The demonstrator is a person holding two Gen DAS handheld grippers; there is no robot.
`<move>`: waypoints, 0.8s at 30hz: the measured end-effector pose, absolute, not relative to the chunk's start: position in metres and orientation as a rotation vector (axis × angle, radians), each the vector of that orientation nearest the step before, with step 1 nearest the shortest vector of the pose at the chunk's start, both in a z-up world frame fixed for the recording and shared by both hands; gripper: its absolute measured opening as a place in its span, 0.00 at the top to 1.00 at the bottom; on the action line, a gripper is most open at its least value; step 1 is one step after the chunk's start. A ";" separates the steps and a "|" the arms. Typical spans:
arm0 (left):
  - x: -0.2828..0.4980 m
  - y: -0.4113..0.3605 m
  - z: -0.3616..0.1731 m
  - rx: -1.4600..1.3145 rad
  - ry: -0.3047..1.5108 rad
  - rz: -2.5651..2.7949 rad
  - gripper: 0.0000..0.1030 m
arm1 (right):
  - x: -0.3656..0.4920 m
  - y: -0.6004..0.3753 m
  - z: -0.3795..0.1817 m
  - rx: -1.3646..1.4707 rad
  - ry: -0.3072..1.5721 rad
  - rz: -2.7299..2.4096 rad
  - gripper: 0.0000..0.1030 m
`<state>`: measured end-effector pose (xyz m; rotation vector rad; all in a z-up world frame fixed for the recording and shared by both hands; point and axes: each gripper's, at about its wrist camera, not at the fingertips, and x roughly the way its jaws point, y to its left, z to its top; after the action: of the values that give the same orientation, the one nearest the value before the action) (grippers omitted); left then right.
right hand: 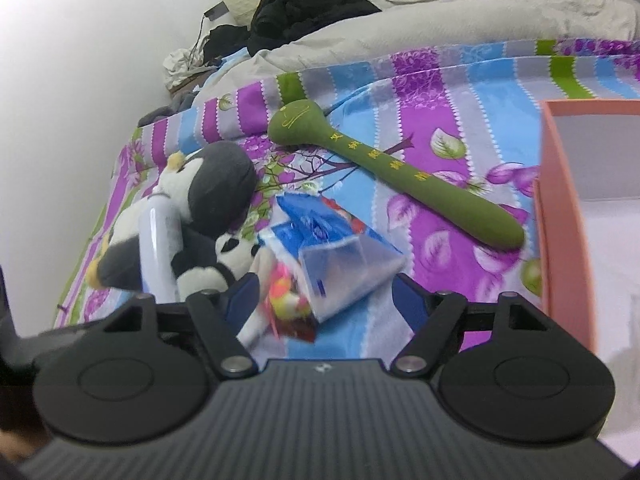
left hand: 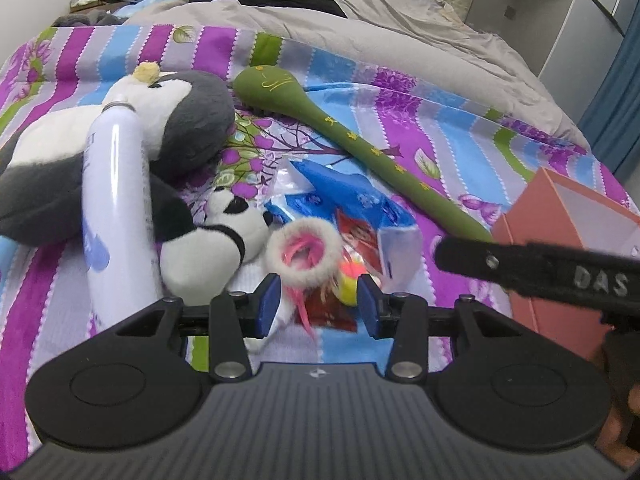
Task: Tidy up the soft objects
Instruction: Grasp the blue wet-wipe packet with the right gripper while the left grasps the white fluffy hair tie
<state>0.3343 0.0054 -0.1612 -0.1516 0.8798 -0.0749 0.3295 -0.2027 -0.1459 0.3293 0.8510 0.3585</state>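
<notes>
Bed, striped floral sheet (left hand: 460,128) | left gripper (left hand: 318,304) hovers, jaws apart, gripping nothing, over a fluffy white ring (left hand: 304,252) beside the panda plush (left hand: 216,240); right gripper (right hand: 326,300) jaws wide, empty, above blue tissue packs (right hand: 316,232) | penguin plush (left hand: 176,120) under a white bottle (left hand: 116,208); green soft mallet (right hand: 392,172) near the pink box (right hand: 560,200)

My left gripper (left hand: 318,306) hangs with jaws apart just short of the furry white ring (left hand: 305,255). Left of the ring lies the panda plush (left hand: 216,240); beyond it, blue packets (left hand: 340,196); right, a pink box (left hand: 568,240).
</notes>
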 end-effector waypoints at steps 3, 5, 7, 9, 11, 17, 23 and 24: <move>0.346 0.009 -0.168 -0.160 0.882 -0.080 0.60 | 0.350 -0.196 -0.156 0.351 0.866 0.363 0.28; 0.354 0.010 -0.172 -0.162 0.884 -0.090 0.64 | 0.364 -0.190 -0.163 0.350 0.875 0.365 0.28; 0.358 0.010 -0.176 -0.156 0.890 -0.095 0.70 | 0.374 -0.185 -0.169 0.342 0.886 0.361 0.28; 0.362 0.010 -0.181 -0.157 0.898 -0.100 0.74 | 0.384 -0.181 -0.176 0.331 0.900 0.354 0.29; 0.365 0.010 -0.185 -0.160 0.907 -0.112 0.76 | 0.390 -0.178 -0.185 0.321 0.918 0.347 0.32; 0.370 0.004 -0.195 -0.135 0.939 -0.145 0.92 | 0.400 -0.170 -0.200 0.279 0.969 0.361 0.46; 0.364 0.004 -0.191 -0.137 0.924 -0.146 0.98 | 0.396 -0.171 -0.197 0.265 0.972 0.353 0.69; 0.363 0.004 -0.189 -0.139 0.921 -0.146 0.99 | 0.394 -0.171 -0.195 0.260 0.969 0.352 0.71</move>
<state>0.3626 0.0044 -0.1887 -0.1388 0.9213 -0.1455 0.3937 -0.1710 -0.1952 0.2597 0.9692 0.3520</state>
